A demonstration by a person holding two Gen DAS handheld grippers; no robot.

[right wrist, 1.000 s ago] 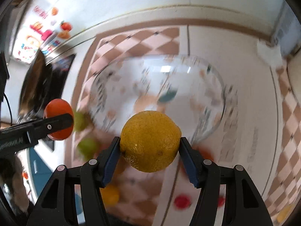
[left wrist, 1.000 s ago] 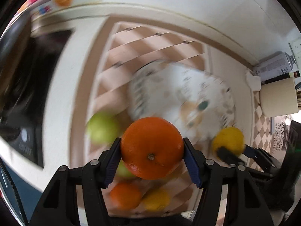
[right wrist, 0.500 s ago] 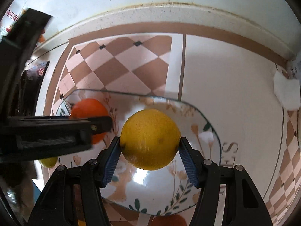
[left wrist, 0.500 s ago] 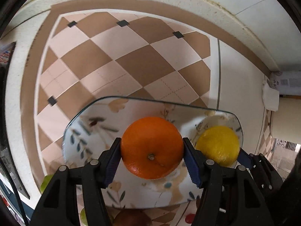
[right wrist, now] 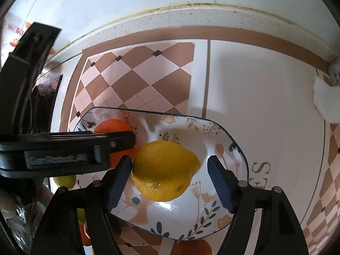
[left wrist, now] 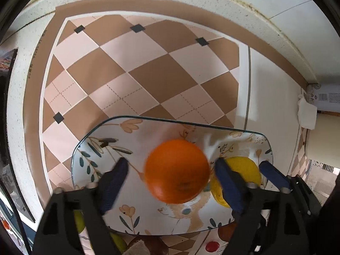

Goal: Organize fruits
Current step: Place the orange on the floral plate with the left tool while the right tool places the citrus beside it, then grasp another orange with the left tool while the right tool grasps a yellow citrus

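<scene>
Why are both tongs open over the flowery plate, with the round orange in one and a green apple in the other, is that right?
Not quite. The right wrist view shows a yellow lemon between the right tongs, not a green apple. The round orange sits between the open left tongs, over the flowery plate.

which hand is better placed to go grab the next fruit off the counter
Left, probably. Both tools are open over the plate. The left tool has gaps on both sides of its orange; the right tool has one finger touching the lemon.

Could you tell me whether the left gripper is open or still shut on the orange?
Open. The left gripper has gaps between both blue pads and the orange, which is over the plate.
</scene>
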